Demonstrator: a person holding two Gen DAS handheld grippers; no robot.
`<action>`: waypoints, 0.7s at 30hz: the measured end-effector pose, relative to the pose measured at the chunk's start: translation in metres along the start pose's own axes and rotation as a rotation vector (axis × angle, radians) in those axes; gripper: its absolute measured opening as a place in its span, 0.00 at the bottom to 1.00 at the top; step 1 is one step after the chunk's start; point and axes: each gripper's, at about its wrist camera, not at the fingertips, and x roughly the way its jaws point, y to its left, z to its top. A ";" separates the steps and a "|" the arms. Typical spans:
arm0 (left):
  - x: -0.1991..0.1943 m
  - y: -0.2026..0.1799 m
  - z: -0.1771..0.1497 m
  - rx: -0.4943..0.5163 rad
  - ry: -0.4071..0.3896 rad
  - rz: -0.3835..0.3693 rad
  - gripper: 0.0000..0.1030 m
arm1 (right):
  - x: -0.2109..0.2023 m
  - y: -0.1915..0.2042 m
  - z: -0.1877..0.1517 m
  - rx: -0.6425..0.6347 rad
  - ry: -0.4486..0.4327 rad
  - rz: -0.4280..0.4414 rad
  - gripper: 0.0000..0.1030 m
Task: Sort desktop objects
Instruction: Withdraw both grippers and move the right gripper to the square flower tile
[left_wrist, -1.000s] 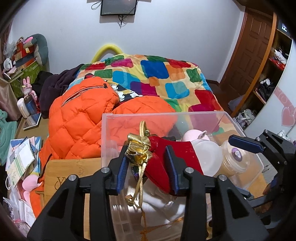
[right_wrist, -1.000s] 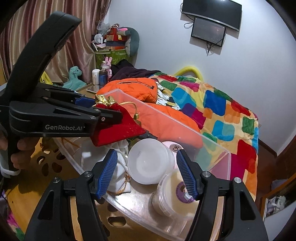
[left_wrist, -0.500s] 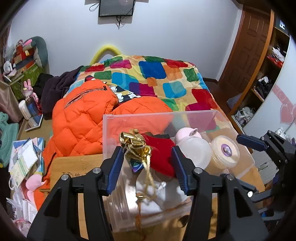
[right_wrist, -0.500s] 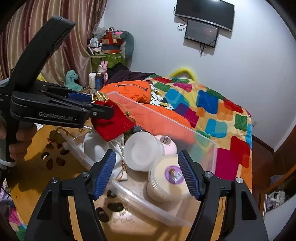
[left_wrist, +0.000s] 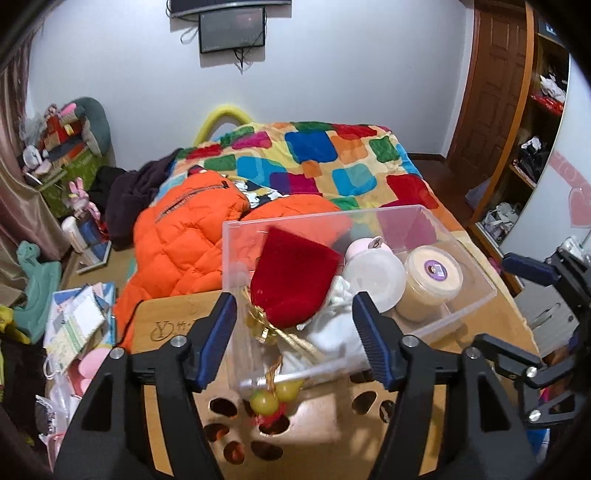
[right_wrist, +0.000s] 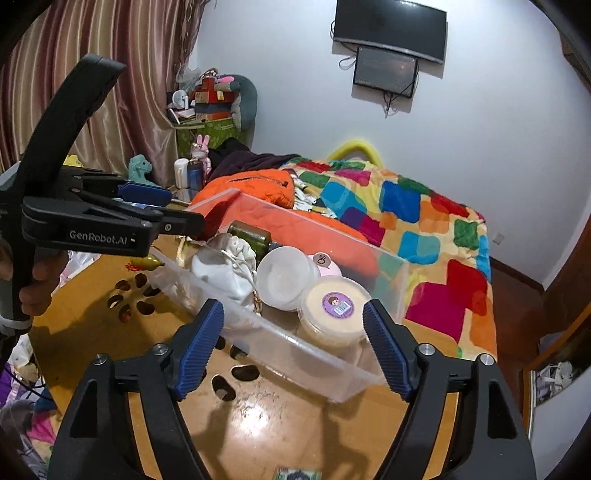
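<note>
1. The left gripper (left_wrist: 295, 336) stands with its jaws wide apart and nothing pressed between the blue pads; they have just been opening. The red velvet pouch (left_wrist: 291, 280) lies loose beyond them, toward 12 o'clock.
2. The right gripper (right_wrist: 293, 347) also has its jaws spread with nothing gripped, and they too have just been opening. The near wall of the clear plastic bin (right_wrist: 314, 354) crosses the gap between the pads.
3. The red velvet pouch lies inside the bin, leaning on a white cloth bag (left_wrist: 332, 328) at its 5 o'clock. Its gold cord and yellow beads (left_wrist: 275, 397) hang over the bin's near edge.
4. At 3 o'clock of the pouch sit a white-lidded tub (left_wrist: 373, 275) and a cream jar with a purple label (left_wrist: 432, 277), touching each other; a pink round case (left_wrist: 369, 245) lies just behind the tub.
5. The bin rests on a wooden table (right_wrist: 258, 424) with cut-out holes.
6. Beyond the table, at 12 o'clock, lie an orange quilted jacket (left_wrist: 184, 243) and a bed with a colourful patchwork blanket (left_wrist: 332, 158).
</note>
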 end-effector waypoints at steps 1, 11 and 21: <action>-0.004 -0.002 -0.002 0.005 -0.005 0.006 0.65 | -0.003 0.000 -0.002 0.001 -0.005 -0.003 0.76; -0.031 0.008 -0.027 -0.023 -0.047 0.064 0.72 | -0.026 -0.010 -0.034 0.084 -0.001 -0.056 0.78; -0.009 0.022 -0.067 -0.091 0.007 0.067 0.73 | -0.026 -0.015 -0.076 0.161 0.053 -0.080 0.78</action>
